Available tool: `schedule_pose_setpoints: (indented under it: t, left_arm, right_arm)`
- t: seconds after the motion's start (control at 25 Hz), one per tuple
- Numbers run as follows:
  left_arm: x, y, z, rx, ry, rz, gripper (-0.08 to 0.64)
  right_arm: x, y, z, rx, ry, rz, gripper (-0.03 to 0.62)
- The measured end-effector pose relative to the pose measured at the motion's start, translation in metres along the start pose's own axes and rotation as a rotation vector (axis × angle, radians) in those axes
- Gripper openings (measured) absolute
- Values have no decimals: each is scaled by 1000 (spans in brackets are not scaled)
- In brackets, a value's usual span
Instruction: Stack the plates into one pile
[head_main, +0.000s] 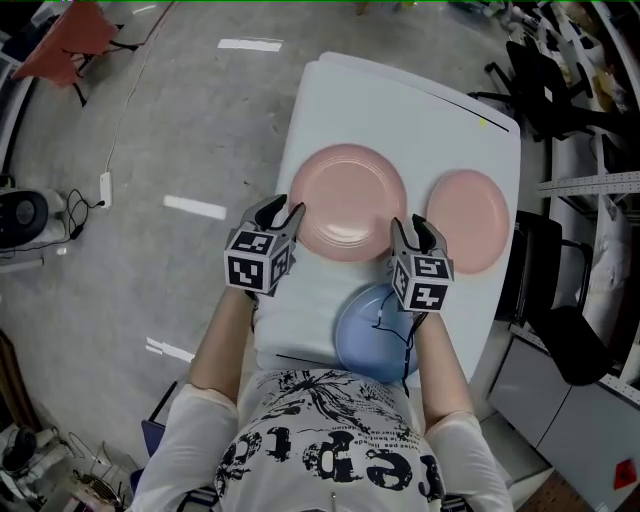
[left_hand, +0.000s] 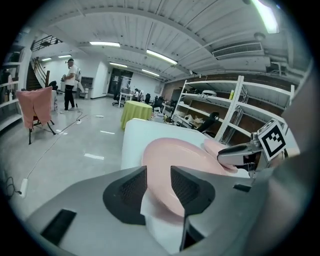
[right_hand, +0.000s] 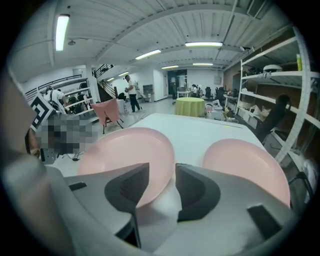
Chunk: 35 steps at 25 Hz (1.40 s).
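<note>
My left tongs (head_main: 287, 216) sit at the near left edge of the large pink plate (head_main: 347, 203). Their jaws stand apart and clamp nothing. Looking along them, I see the plate's rim in the gap just beyond the tips, and neither pad presses on it. I cannot tell whether a tip brushes the rim.

My right tongs (head_main: 408, 233) are at the same plate's near right edge, also parted and gripping nothing. In the right gripper view that rim curves across the gap ahead of the tips, clear of both pads. The two tongs flank the large plate, one on each side, both angled down toward it.

The small pink plate (head_main: 468, 220) lies just right of my right tongs, beside the large one, with a narrow strip of the white table (head_main: 430, 110) between them. The blue plate (head_main: 362, 335) lies behind my right tongs, closer to my body, partly under my right wrist at the table's near end. It is near the large pink plate but looks apart from it.

All three plates rest flat on the table, each on its own, none on top of another.
</note>
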<state>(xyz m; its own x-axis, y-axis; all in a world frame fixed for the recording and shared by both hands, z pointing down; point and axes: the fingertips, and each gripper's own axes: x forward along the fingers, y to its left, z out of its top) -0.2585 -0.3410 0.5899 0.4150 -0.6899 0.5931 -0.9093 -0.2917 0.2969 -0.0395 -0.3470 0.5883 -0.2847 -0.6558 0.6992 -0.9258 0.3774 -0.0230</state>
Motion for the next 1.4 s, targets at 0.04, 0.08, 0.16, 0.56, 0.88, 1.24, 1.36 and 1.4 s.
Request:
schedule_pose_setpoints:
  t: [0.04,0.08,0.16,0.56,0.88,1.24,1.36,1.4]
  left_arm:
    - [5,1,-1,2,16,-5,158]
    - [9,3,-1,-2,27,-7,158]
    - [16,8,-3,-20,43,-2,160]
    - [31,20,-21,-93,96,-11,97]
    - [13,10,-6,-70,33,29,77]
    - [-38,-30,2,-85,-47,35,78]
    - [-58,-49,-3,-78,-68,29,81]
    - [-64,-55,-4,-68,-75,25,84]
  right_arm:
    - [5,-2,-2,3,11,-1,150]
    - [9,-5,-4,9,22,-1,151]
    - [15,-7,-9,27,43,0,150]
    - [31,-6,-25,29,122,-12,106]
    - [7,-3,-10,46,55,10,103]
    - [-44,-10,0,95,-36,-8,75]
    - [-65,-11,-6,105,-47,-12,67]
    - [-71,-12,-10,100,-47,-12,67]
